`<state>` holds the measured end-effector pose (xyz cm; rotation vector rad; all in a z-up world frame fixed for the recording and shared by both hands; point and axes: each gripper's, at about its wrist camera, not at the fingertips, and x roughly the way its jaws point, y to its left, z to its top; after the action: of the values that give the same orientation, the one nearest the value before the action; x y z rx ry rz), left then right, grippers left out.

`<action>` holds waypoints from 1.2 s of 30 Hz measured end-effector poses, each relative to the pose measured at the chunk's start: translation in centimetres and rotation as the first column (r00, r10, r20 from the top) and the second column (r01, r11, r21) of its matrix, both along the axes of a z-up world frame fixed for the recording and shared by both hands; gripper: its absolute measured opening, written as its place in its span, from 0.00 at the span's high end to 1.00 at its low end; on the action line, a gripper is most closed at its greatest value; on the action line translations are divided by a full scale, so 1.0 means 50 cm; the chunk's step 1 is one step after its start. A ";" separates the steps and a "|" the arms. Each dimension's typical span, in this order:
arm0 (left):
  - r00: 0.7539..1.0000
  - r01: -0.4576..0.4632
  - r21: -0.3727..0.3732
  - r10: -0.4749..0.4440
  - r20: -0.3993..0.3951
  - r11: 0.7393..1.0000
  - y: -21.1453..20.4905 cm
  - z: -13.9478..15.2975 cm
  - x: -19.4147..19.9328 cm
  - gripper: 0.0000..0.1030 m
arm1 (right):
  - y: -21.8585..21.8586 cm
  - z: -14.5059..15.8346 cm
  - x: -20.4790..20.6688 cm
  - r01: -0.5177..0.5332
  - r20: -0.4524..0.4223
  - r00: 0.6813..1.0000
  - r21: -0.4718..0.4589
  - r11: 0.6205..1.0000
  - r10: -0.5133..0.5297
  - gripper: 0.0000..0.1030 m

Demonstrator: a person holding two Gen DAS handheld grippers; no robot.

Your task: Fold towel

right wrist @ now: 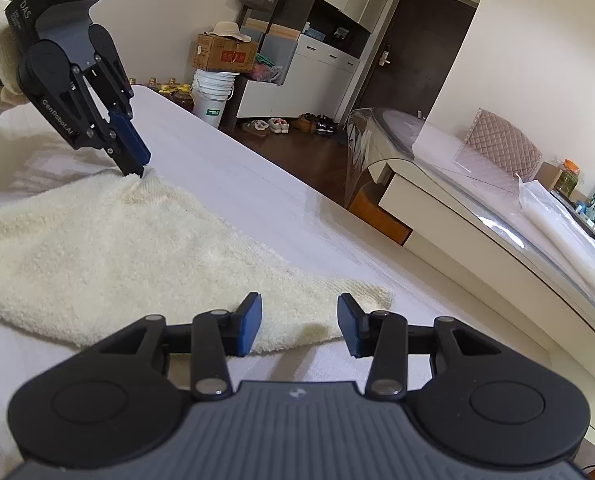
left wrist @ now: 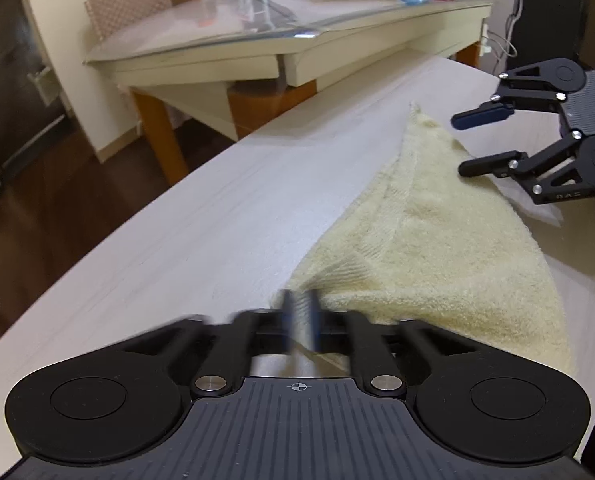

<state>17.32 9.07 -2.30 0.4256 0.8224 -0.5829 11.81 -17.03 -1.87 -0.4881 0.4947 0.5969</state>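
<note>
A: Between the left gripper [right wrist: 135, 170] pads, pinched tight: one corner of the cream towel [right wrist: 97, 248].

B: Yep. Right gripper [right wrist: 299, 326] jaws parted, empty, hovering over the opposite corner. Towel lying rumpled on the white table [right wrist: 257, 208].

We see a lived-in home. At two o'clock stands a cream desk [right wrist: 477, 216] under a glass top, with a quilted chair [right wrist: 505, 142] behind. At twelve o'clock, shoes [right wrist: 278, 125] lie by a dark door [right wrist: 413, 40], near white cabinets [right wrist: 321, 68], a cardboard box [right wrist: 223, 54] and a bucket [right wrist: 213, 96].
</note>
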 end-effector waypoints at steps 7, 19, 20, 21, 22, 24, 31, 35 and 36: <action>0.998 0.055 -0.062 -0.055 -0.003 0.997 -0.002 0.023 0.033 0.98 | 0.008 -0.006 -0.002 -0.005 0.007 1.000 -0.011 1.000 0.005 0.56; 0.951 0.301 0.020 -0.299 -0.076 0.953 -0.032 -0.002 0.048 0.84 | 0.005 -0.011 -0.002 0.001 0.006 1.000 0.002 1.000 -0.001 0.55; 0.948 0.310 0.018 -0.308 -0.086 0.951 -0.033 -0.002 0.051 0.83 | 0.005 -0.011 -0.002 0.002 0.006 1.000 0.002 1.000 -0.002 0.55; 0.943 0.320 0.016 -0.317 -0.103 0.947 -0.033 -0.001 0.055 0.84 | 0.006 -0.011 -0.003 0.001 0.007 1.000 0.001 1.000 -0.001 0.55; 0.938 0.329 0.017 -0.324 -0.122 0.944 -0.034 -0.001 0.058 0.86 | 0.006 -0.012 -0.003 0.001 0.007 1.000 0.001 1.000 -0.001 0.55; 0.929 0.343 0.020 -0.336 -0.157 0.939 -0.038 -0.003 0.058 0.90 | 0.005 -0.012 -0.001 0.002 0.005 1.000 0.004 1.000 -0.002 0.54; 0.933 0.358 0.048 -0.355 -0.055 0.933 -0.052 0.025 0.046 0.95 | 0.002 -0.014 0.000 0.004 0.005 1.000 0.009 1.000 -0.004 0.54; 0.942 0.336 0.088 -0.335 -0.030 0.938 -0.062 0.023 0.062 0.95 | 0.002 -0.014 -0.002 0.007 0.007 1.000 0.010 1.000 -0.007 0.53; 0.944 0.329 0.096 -0.327 -0.033 0.939 -0.064 0.016 0.067 0.95 | 0.002 -0.014 -0.003 0.008 0.008 1.000 0.010 1.000 -0.008 0.53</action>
<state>20.68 5.89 -1.48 0.6588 0.8038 -0.8577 11.67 -16.92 -2.59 -0.4782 0.4859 0.5896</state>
